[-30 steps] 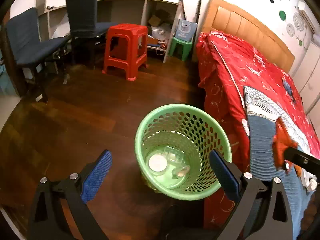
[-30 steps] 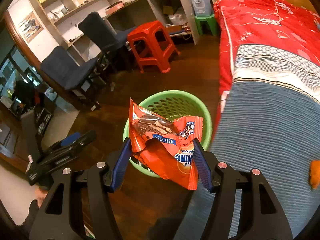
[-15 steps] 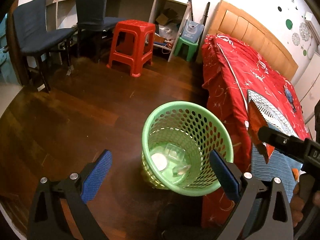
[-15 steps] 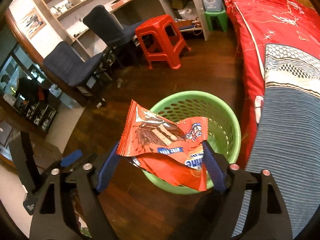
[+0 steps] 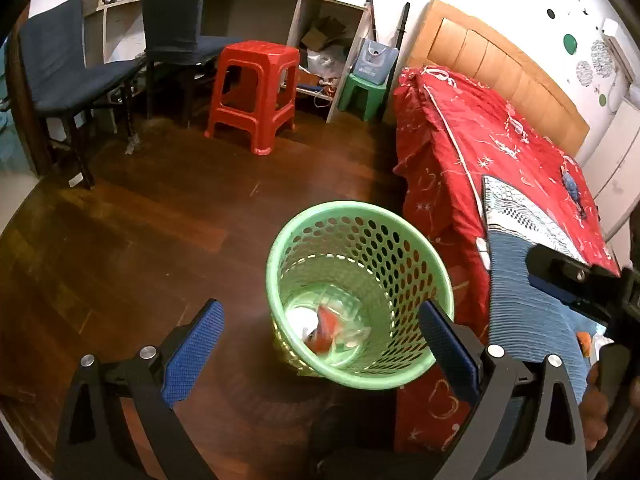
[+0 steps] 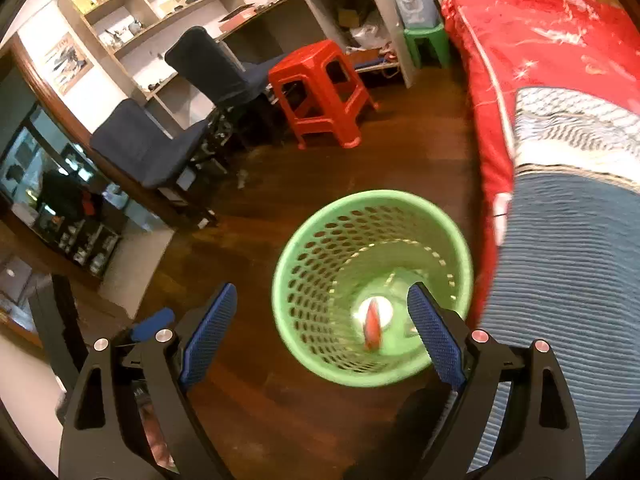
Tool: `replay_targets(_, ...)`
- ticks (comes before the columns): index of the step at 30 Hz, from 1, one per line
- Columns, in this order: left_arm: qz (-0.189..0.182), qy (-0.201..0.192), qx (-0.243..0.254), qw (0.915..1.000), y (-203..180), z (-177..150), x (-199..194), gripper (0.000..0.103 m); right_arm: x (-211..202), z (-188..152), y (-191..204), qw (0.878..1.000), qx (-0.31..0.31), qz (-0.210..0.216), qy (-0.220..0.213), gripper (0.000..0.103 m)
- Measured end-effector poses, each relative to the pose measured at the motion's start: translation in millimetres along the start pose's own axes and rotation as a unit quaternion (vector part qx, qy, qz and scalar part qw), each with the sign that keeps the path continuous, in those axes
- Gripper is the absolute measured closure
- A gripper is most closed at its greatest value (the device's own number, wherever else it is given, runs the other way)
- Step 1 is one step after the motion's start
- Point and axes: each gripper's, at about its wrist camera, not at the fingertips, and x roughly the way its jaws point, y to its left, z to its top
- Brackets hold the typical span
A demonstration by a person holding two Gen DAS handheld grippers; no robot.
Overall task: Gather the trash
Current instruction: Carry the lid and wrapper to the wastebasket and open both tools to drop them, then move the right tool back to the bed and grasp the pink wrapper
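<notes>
A round green perforated plastic basket (image 5: 360,296) stands on the dark wooden floor (image 5: 140,240) and serves as the landmark. Left of the basket, the left claw (image 5: 318,346) hangs with its blue-padded jaws spread wide, holding nothing. Beyond the basket stand a red plastic stool (image 5: 254,92) and two dark blue upholstered chairs (image 5: 68,68). Inside the basket, near its bottom, lies a crumpled red snack wrapper (image 5: 326,328) among pale clear plastic scraps (image 5: 352,334). Above the basket's mouth the right claw (image 6: 322,334) has its jaws opening, with nothing pressed between the pads. Just right of the basket stands a bed with a red quilt (image 5: 480,140).
</notes>
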Motion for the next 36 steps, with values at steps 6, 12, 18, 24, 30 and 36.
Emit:
replay_targets(6, -0.008, -0.001, 0.011, 0.9999, -16.6, -0.9, -3.9, 0.009, -39.5, -6.5, -15.4, 0.998, -0.011, -0.047, -0.028, 0.017)
replay_targets(12, -0.02, 0.0, 0.027, 0.9994, -41.2, -2.0, -5.8, 0.009, -88.3, -16.7, -48.7, 0.993, -0.003, -0.102, -0.062, 0.017)
replay_targets(18, -0.033, 0.004, 0.051, 0.9981, -72.5, -4.7, -6.4, 0.009, -145.6, -33.5, -98.0, 0.984, 0.035, -0.149, -0.094, 0.017)
replay_targets(24, -0.048, 0.007, 0.076, 0.996, -104.0, -10.5, -6.9, 0.009, -203.7, -52.5, -150.2, 0.968, 0.091, -0.203, -0.118, 0.017)
replay_targets(30, -0.062, 0.013, 0.096, 0.9934, -127.8, -14.6, -4.8, 0.009, -261.1, -76.8, -213.4, 0.944, 0.175, -0.243, -0.136, 0.017)
replay_targets(36, -0.072, 0.016, 0.113, 0.9909, -145.9, -17.7, -3.5, 0.009, -304.2, -103.5, -268.2, 0.914, 0.256, -0.286, -0.133, 0.017)
